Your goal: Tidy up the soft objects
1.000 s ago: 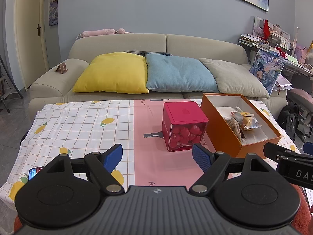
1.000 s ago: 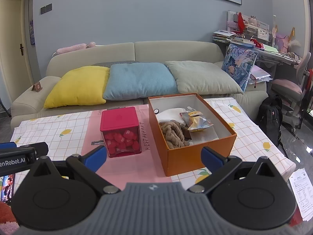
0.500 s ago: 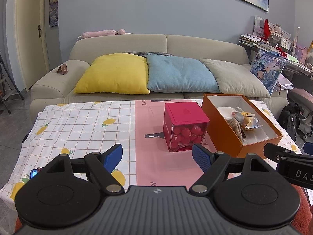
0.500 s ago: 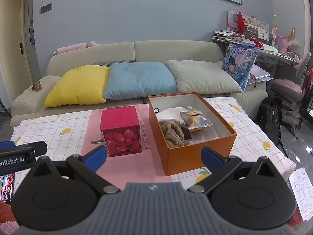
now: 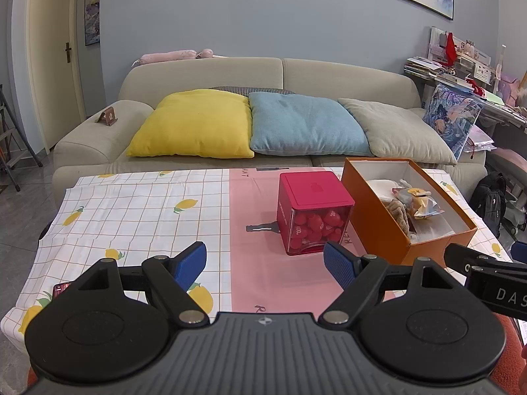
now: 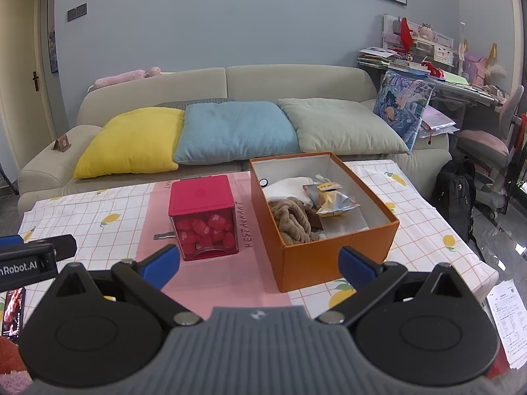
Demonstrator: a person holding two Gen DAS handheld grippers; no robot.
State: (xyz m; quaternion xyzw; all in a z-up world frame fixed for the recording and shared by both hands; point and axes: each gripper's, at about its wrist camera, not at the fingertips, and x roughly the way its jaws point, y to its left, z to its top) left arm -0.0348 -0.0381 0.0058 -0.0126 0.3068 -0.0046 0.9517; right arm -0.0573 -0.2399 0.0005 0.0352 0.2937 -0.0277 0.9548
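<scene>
Lengthwise toward sofa (image 6: 290, 79), orange box (image 6: 316, 260)

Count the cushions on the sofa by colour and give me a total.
Yellow cushion: 1
Blue cushion: 1
Grey-green cushion: 1
Printed cushion, propped at the sofa's right end: 1
Total: 4

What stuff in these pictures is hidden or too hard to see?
- Orange box bottom: right view, covered by the brown cloth and snack bags.
- Phone: right view, cut off by the left edge and the gripper body.
- Red box back side: left view, faces away.
- Paper print: right view, too small.
</scene>
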